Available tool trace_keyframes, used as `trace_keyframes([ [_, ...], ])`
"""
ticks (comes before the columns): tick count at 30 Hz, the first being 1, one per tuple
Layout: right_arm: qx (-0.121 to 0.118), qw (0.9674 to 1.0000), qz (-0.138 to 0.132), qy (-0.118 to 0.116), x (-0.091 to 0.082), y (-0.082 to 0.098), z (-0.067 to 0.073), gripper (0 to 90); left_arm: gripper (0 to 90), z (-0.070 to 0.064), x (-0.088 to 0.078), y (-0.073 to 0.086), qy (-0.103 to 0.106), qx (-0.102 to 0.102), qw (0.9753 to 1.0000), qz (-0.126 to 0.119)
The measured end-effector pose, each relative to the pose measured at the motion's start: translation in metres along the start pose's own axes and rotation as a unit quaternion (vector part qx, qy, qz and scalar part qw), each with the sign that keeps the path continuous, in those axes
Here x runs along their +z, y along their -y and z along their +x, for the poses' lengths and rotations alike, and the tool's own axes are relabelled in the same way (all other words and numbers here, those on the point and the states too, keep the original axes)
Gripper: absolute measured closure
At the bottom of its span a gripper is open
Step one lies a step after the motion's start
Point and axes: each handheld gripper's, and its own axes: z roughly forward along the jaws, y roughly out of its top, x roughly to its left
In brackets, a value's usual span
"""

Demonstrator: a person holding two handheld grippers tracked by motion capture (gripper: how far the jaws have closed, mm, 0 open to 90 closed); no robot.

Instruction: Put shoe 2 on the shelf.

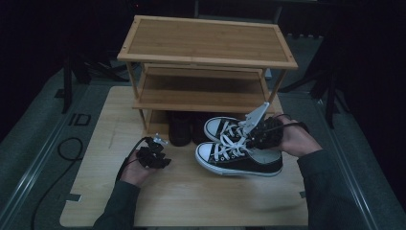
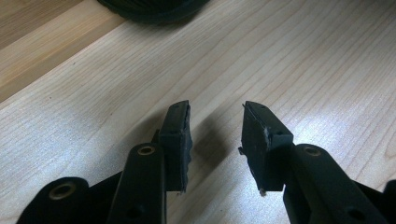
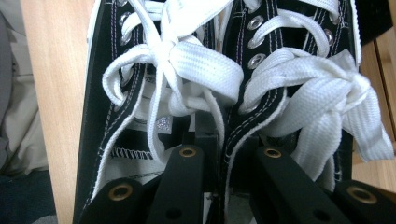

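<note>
1. Where the person's left hand [image 1: 136,170] rests on the pale wooden tabletop [image 1: 191,201], the left tongs [image 1: 160,152] lie low over the wood near the left front of the shelf rack.
2. In the left gripper view those left tongs [image 2: 215,126] stand apart with bare tabletop [image 2: 303,60] between the two black pads, and nothing is held. A dark rounded edge of a shoe [image 2: 154,9] shows at the top of that view, well ahead of the pads.
3. Behind, in the middle, a bamboo shelf rack [image 1: 206,43] stands on the tabletop with three boards; a pair of dark shoes [image 1: 184,127] sits on its lowest level.
4. Just in front of the rack and right of centre is a pair of black sneakers [image 1: 239,153] with white toe caps and white laces, toes pointing left, side by side and touching. The near sneaker's sole looks slightly raised off the tabletop, with a shadow under it.
5. At the heel end of the pair, the right tongs [image 1: 261,136] are held by the right hand [image 1: 294,139].
6. In the right gripper view the right tongs [image 3: 219,154] are clamped together on the inner collars of both sneakers [image 3: 233,93], pinching the two adjoining edges between the pads, with the knotted white laces [image 3: 196,65] just ahead.
</note>
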Motion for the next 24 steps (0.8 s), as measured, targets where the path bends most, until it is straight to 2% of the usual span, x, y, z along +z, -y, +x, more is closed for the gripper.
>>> trace_keyframes([
  [7,-0.014,0.9995,-0.025,-0.013,-0.008,-0.011,-0.001,85.6,62.1,0.000,0.000,0.000,0.000,0.002,1.0000,0.000],
  [20,-0.031,0.9986,-0.042,-0.013,-0.024,-0.027,-0.006,85.5,62.1,0.000,-0.002,0.000,0.001,-0.002,1.0000,-0.006],
  [24,-0.035,0.9975,-0.058,-0.016,-0.025,-0.032,-0.009,85.6,62.1,0.000,-0.002,0.000,0.000,-0.001,1.0000,-0.005],
])
